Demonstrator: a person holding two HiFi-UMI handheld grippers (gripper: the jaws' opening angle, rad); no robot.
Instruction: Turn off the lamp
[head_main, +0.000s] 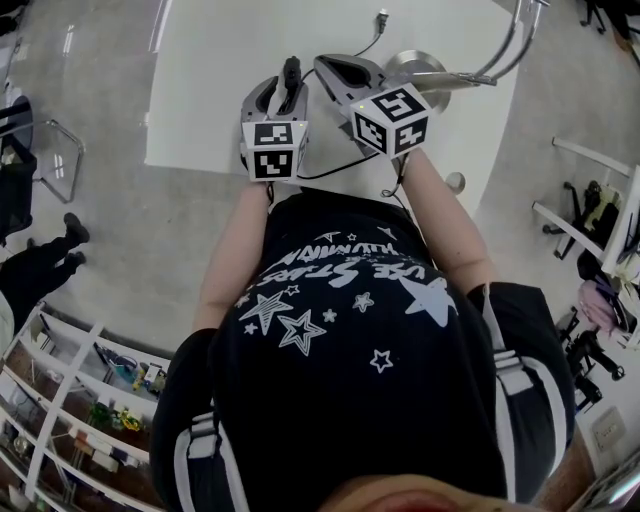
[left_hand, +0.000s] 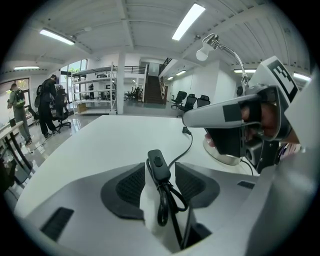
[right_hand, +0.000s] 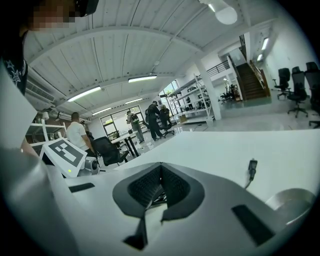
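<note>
The lamp (head_main: 415, 66) stands at the upper right of the white tabletop (head_main: 215, 95) in the head view, its round metal base on the surface and its bent arm running off toward the top right corner. In the left gripper view its bulb head hangs high in the upper right of the frame.

The lamp's black cord (left_hand: 185, 146) runs from the base across the tabletop to an inline rocker switch (left_hand: 158, 162). The switch sits between the two pads of the left claw (left_hand: 160, 169). That claw's jaws stand wide apart, with a gap on either side of the switch, so neither pad presses on it. A loop of cord lies just below the switch.

The right claw (right_hand: 160, 166) is just beside the left one, over the lamp base, and its jaws are together at the tips. A thin dark shape shows in the slit below the tips; I cannot tell what it is. A loose plug (right_hand: 252, 168) lies on the tabletop, right of centre in the right gripper view.
</note>
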